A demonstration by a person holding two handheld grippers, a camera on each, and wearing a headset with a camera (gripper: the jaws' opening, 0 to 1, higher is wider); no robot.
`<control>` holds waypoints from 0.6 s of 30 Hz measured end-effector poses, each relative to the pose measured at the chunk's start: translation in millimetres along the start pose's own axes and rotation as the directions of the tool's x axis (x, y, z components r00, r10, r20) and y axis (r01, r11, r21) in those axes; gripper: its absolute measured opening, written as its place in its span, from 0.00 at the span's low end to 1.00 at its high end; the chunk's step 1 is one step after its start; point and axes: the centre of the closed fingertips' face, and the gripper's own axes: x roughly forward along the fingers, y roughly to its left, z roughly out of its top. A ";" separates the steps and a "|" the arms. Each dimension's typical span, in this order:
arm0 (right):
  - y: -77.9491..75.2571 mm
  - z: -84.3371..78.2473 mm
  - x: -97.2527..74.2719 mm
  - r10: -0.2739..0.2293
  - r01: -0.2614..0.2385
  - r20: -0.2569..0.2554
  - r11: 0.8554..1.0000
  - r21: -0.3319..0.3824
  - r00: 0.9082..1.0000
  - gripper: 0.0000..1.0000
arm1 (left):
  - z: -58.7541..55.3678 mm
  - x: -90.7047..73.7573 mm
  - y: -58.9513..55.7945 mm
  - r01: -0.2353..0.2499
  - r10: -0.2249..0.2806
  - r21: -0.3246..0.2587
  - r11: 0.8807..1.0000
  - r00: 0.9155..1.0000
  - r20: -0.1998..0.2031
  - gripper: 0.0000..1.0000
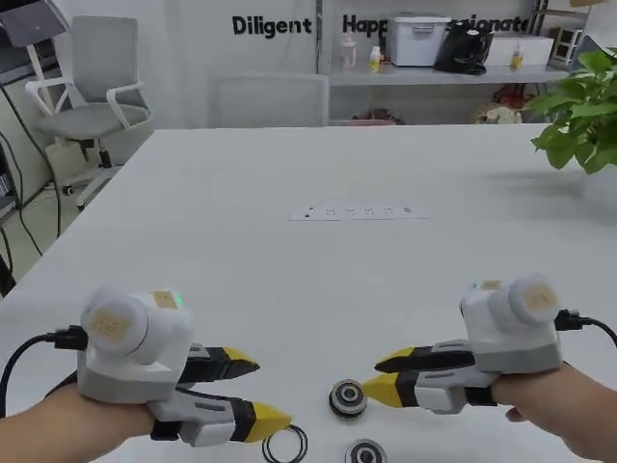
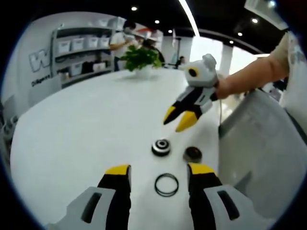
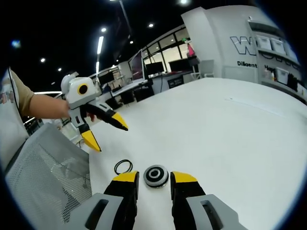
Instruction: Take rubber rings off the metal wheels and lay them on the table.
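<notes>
Left gripper hangs spread and empty by a loose rubber ring; right gripper, also agape, sits beside a metal wheel. Second wheel is cut off, perhaps bare. White table, potted plant beyond.

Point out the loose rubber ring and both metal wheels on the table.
rubber ring point(image 2: 155, 185), left gripper view, its left edge.
first wheel point(image 3: 156, 176), right gripper view, its hub.
second wheel point(image 2: 193, 154), left gripper view, its top face.
</notes>
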 end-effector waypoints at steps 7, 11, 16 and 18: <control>-4.5 -11.2 1.3 -0.001 0.000 -0.032 1.000 -0.030 0.999 0.24 | 5.3 16.9 -2.2 0.027 -0.027 0.009 1.000 1.000 -0.004 0.46; -5.3 -17.8 4.1 0.001 -0.003 -0.052 0.999 -0.049 0.999 0.24 | 6.7 25.4 -3.3 0.038 -0.038 0.014 0.999 0.999 -0.010 0.45; -4.7 -24.3 8.0 0.006 -0.010 -0.072 0.998 -0.064 0.997 0.23 | 7.2 35.6 -4.2 0.048 -0.048 0.021 0.999 0.999 -0.019 0.43; -5.0 -25.6 9.4 0.008 -0.013 -0.077 0.998 -0.066 0.997 0.23 | 6.8 39.8 -4.4 0.053 -0.052 0.023 0.998 0.998 -0.024 0.43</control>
